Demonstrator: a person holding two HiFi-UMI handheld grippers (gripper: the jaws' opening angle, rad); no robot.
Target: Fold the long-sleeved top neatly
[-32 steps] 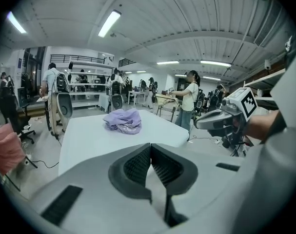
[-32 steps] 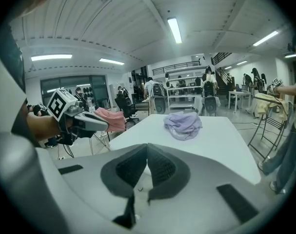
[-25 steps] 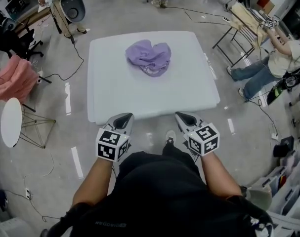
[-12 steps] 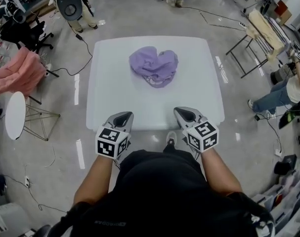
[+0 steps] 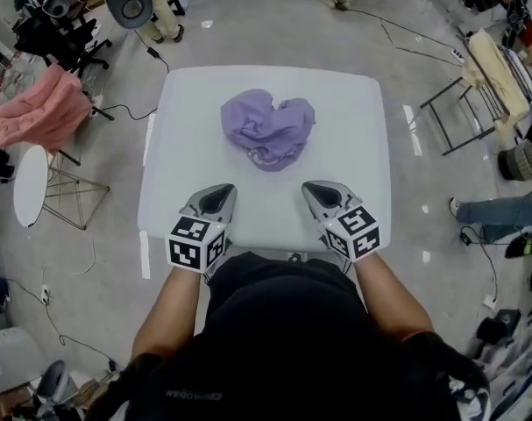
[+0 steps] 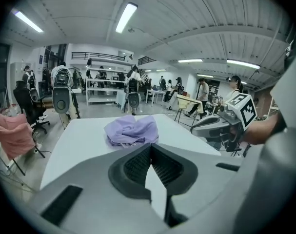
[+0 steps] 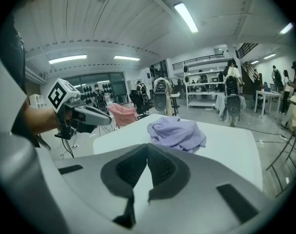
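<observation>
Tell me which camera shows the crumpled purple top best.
The head view: it looks down on the purple top, showing the whole crumpled heap on the white table. Both gripper views see it from low and side-on, so only its near side shows.

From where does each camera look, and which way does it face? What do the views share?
Head view: on the person's head, facing steeply down at the table and crumpled purple top; forearms, left gripper and right gripper show.
Left gripper view: on the left gripper, facing along its shut jaws toward the top; right gripper at right.
Right gripper view: likewise on the right gripper; left gripper at left.
Shared: all see the top.
</observation>
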